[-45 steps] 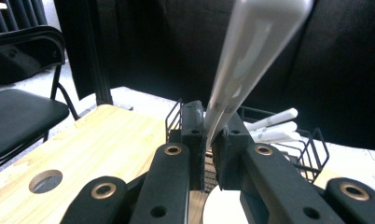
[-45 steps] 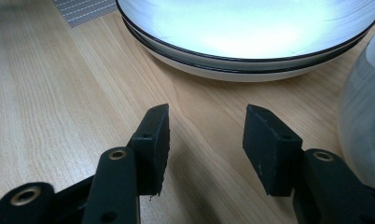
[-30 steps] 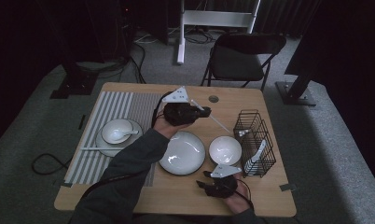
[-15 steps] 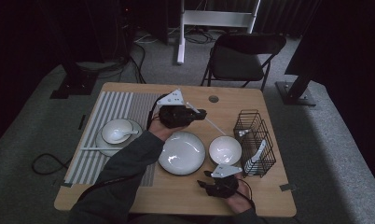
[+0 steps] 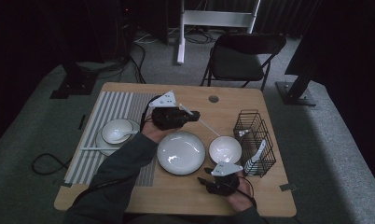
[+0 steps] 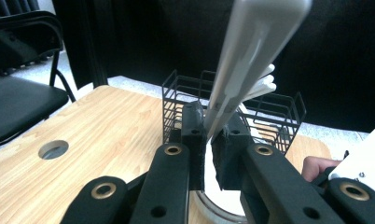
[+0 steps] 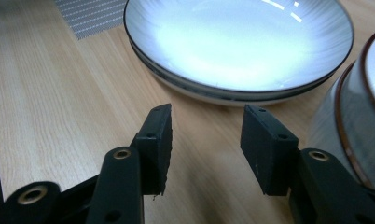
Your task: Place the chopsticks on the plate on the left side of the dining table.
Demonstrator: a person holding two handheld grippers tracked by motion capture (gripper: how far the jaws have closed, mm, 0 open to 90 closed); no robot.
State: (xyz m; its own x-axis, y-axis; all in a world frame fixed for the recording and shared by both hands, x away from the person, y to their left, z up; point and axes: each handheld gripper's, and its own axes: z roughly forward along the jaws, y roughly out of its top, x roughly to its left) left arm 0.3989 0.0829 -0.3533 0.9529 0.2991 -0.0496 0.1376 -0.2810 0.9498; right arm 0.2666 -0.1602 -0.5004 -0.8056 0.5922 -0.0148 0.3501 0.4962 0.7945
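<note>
My left gripper (image 5: 195,114) hovers over the table behind the large grey plate (image 5: 181,151), shut on a long white utensil (image 5: 202,122). In the left gripper view the pads (image 6: 195,135) pinch that white utensil (image 6: 251,51), which runs up and away toward the black wire basket (image 6: 185,88). My right gripper (image 5: 203,175) rests near the table's front edge. Its jaws (image 7: 206,126) are open, have just been closing a little, and hold nothing. They point at the plate (image 7: 237,42), with a small bowl (image 7: 363,116) at the right.
The small bowl (image 5: 225,149) sits between the plate and the wire basket (image 5: 255,140), which holds white utensils. A bowl with a spoon (image 5: 116,131) stands on a striped mat (image 5: 106,112) at the left. A folding chair (image 5: 241,56) stands behind the table.
My left gripper has drifted a little to the left with the white utensil in it. The right hand has stayed in place.
</note>
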